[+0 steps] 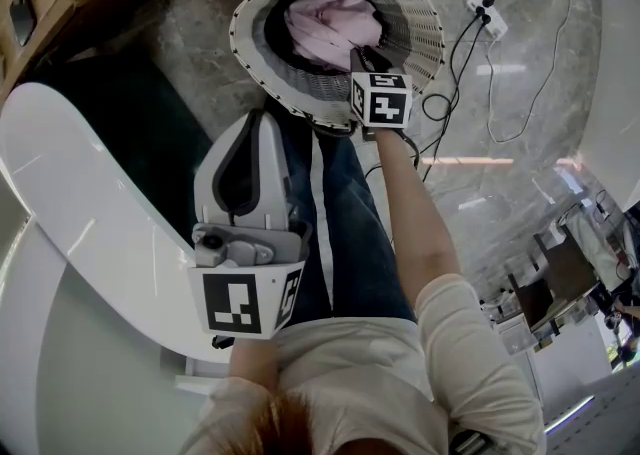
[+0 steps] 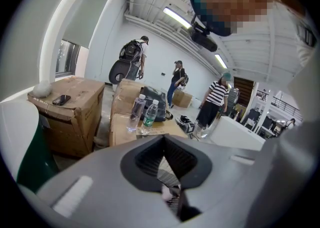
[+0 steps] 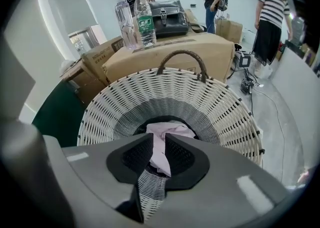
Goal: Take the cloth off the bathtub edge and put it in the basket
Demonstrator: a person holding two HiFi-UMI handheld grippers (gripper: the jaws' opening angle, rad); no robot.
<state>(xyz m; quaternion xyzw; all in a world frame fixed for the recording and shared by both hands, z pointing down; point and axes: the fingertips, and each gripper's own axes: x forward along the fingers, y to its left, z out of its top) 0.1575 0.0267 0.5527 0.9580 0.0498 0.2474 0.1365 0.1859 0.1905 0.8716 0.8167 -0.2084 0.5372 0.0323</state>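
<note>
Head view: the right gripper [image 1: 362, 55] pointed steeply down into a white woven basket [image 1: 252, 63]. The pink cloth [image 1: 330, 23] lay bunched on the basket's bottom, just beyond and to the left of the fingertips, with its near edge at the tips. The left gripper [image 1: 262, 121] hung well back from the basket, beside the white bathtub edge [image 1: 70, 193], and carried nothing.

Left gripper view: the left gripper [image 2: 163, 138] had its fingertips pressed together with nothing between them. Far beyond the fingers stood cardboard boxes [image 2: 70, 106] and two plastic bottles [image 2: 145, 114].

Right gripper view: the right gripper [image 3: 159, 137] had its jaws nearly together, and a narrow fold of the cloth [image 3: 170, 129] ran down between the pads, pinched there. The rest of the cloth lay just past the tips, inside the basket [image 3: 165, 79], whose rim ringed the fingers on all sides. Beyond the basket sat another cardboard box [image 3: 165, 46].
</note>
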